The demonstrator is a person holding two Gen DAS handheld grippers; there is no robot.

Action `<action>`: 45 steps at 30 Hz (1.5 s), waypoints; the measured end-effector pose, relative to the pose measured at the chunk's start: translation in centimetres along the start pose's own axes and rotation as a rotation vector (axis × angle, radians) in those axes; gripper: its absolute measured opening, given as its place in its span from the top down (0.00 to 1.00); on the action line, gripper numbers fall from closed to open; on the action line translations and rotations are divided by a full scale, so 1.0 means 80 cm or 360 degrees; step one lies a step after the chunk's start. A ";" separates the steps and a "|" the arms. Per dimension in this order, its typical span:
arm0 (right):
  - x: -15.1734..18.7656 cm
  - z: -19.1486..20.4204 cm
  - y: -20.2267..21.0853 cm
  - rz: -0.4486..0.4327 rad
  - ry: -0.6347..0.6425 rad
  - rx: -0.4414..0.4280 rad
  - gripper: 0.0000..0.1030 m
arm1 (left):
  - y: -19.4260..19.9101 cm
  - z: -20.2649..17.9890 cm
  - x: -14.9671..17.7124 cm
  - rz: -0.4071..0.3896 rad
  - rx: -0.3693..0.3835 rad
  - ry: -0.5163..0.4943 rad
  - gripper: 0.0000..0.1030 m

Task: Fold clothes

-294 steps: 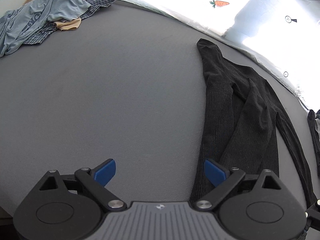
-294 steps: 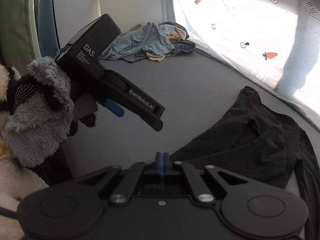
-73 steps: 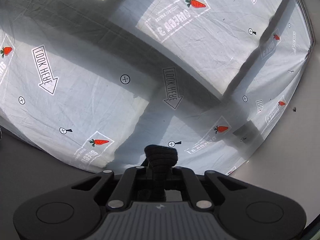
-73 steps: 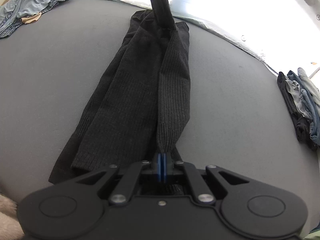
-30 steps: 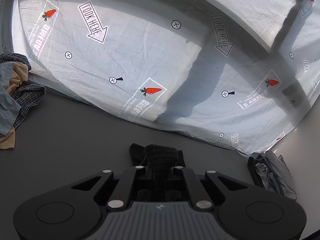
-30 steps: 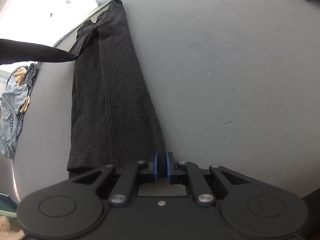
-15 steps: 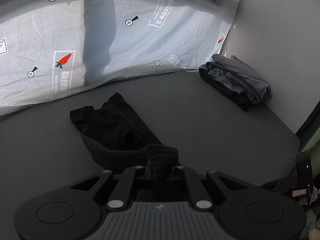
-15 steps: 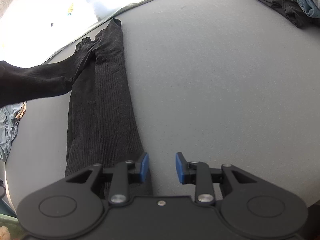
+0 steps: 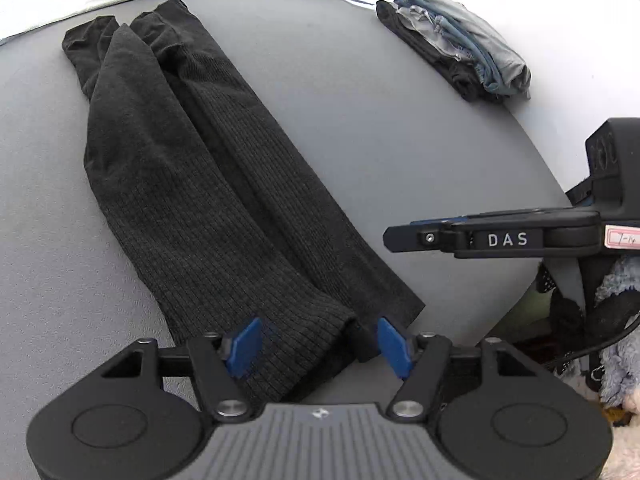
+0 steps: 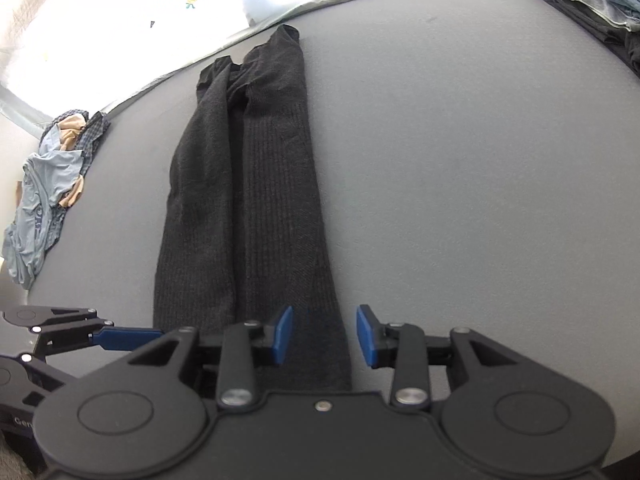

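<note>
Now I am letting go: both jaws have just been opening and are standing spread over the limp black ribbed knit garment [image 9: 224, 208] lying lengthwise on the grey surface [image 9: 380, 128]; its near hem offers the best hold.

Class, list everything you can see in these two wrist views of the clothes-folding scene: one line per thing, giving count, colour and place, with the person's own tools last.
Ribbed garment: one, black, folded into a long strip lying down the middle of the surface, near end between both grippers' fingers.
Folded clothes stack: one, black, grey and blue, far right edge.
Unfolded clothes pile: one, light blue, tan and checked, far left edge.
Surface: one, grey, under everything.
Printed sheet: one, white, behind the surface.
Fluffy item: one, grey-blue, right edge; cannot tell what it is.
Left hand-held gripper: one, black with blue pads, open, jaws just opened.
Right hand-held gripper: one, black with blue pads, open, jaws just opened.
</note>
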State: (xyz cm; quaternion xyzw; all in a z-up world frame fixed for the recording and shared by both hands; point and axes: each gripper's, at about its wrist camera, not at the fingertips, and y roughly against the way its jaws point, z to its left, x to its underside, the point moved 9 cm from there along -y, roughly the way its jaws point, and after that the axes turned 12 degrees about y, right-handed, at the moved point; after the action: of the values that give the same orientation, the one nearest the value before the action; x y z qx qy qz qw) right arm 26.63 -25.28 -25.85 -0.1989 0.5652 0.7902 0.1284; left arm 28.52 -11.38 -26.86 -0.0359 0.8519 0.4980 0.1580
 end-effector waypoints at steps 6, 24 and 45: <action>-0.008 0.069 -0.038 0.0058 0.0267 -0.0181 0.64 | 0.029 0.084 -0.008 -0.0212 -0.0148 0.0483 0.20; 0.009 0.085 0.016 0.0037 0.0317 -0.0138 0.95 | 0.018 0.153 0.017 -0.0168 -0.0219 0.0938 0.19; -0.135 0.053 -0.021 -0.0127 0.0218 -0.0285 0.48 | 0.007 0.162 -0.106 -0.0292 -0.0399 0.0693 0.08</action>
State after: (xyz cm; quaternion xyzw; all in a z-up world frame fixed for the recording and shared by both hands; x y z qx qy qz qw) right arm 36.21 -20.51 -21.09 -0.2853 0.4914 0.8165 0.1026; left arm 39.44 -0.78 -29.68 -0.2385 0.7908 0.5637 0.0098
